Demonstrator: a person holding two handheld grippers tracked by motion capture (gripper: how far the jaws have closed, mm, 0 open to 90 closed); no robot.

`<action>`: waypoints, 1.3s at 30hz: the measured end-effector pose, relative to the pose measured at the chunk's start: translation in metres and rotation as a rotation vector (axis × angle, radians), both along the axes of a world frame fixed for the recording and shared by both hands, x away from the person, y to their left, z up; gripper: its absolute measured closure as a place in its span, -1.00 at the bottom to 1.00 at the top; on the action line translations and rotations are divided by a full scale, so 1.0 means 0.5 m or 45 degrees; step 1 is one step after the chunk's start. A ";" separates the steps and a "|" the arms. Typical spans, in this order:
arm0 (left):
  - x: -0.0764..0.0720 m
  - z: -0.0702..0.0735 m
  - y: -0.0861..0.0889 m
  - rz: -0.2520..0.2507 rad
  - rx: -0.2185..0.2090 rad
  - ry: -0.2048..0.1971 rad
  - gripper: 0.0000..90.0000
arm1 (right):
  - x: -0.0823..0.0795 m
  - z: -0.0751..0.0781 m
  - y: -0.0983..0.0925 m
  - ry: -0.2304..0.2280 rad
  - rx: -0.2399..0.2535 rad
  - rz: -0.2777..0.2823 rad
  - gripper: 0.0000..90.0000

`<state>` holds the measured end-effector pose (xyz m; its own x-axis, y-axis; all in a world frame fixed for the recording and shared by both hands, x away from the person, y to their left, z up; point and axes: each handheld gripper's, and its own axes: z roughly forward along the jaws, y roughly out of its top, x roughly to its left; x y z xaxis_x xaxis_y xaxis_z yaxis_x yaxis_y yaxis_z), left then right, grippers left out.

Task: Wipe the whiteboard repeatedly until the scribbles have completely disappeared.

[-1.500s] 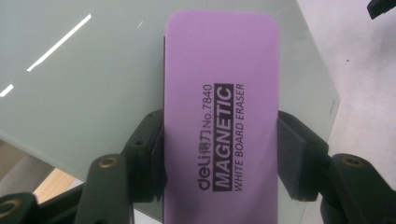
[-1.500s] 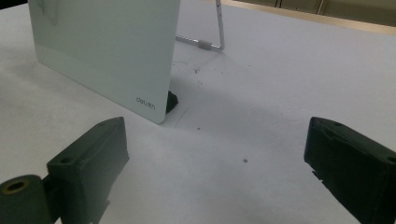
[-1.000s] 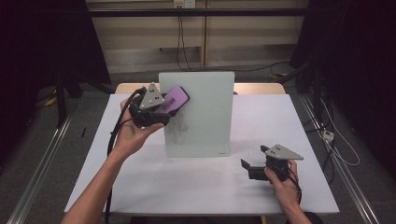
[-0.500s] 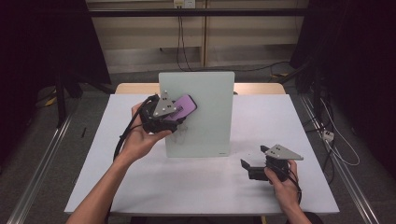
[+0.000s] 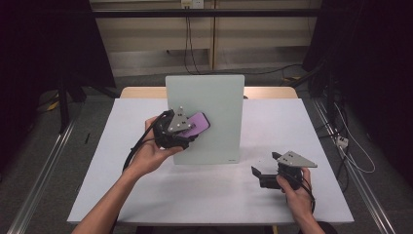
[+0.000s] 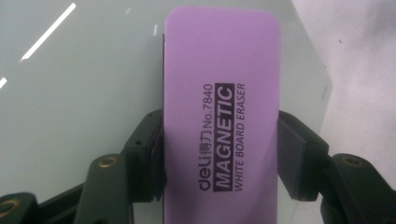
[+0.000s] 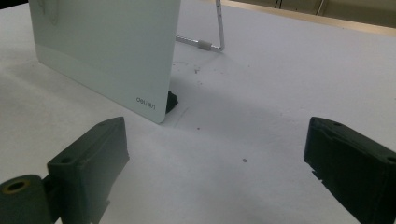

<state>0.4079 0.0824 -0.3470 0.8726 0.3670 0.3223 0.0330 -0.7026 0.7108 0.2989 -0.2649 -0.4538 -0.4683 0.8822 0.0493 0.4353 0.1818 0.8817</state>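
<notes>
A pale glass whiteboard (image 5: 207, 117) stands upright on the white table (image 5: 146, 195), leaning on a wire stand (image 7: 218, 28). My left gripper (image 5: 192, 130) is shut on a purple magnetic whiteboard eraser (image 5: 198, 123) and holds it against the board's lower left face. Up close, the eraser (image 6: 222, 116) sits clamped between both black pads (image 6: 292, 163), its printed label facing the camera. My right gripper (image 5: 258, 171) rests low on the table at the right, open and holding nothing. Its wide-spread jaws point toward the board's bottom corner (image 7: 154, 105).
The table's wooden far edge (image 5: 141, 92) runs behind the board. Dark curtains and cables lie beyond the table. A few small dark specks (image 7: 244, 160) dot the tabletop near the board's foot.
My left gripper has swept the eraser down and to the right across the board's face, from its upper left edge to its lower left area. The right gripper has stayed still.
</notes>
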 end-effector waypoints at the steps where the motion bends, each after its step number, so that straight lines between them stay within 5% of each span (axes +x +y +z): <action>1: -0.001 -0.004 0.000 -0.006 0.006 0.006 -0.09 | 0.001 0.000 0.000 0.001 0.000 0.000 -0.86; 7: -0.001 -0.003 0.009 0.003 0.002 0.010 -0.09 | 0.001 0.000 0.003 0.001 -0.002 0.006 -0.86; 22: 0.022 0.057 0.086 0.121 -0.127 -0.050 -0.09 | 0.003 -0.002 0.003 0.001 -0.006 0.008 -0.86; 39: -0.012 -0.027 0.084 0.061 0.035 0.004 -0.09 | 0.001 0.000 0.003 0.000 -0.002 0.006 -0.86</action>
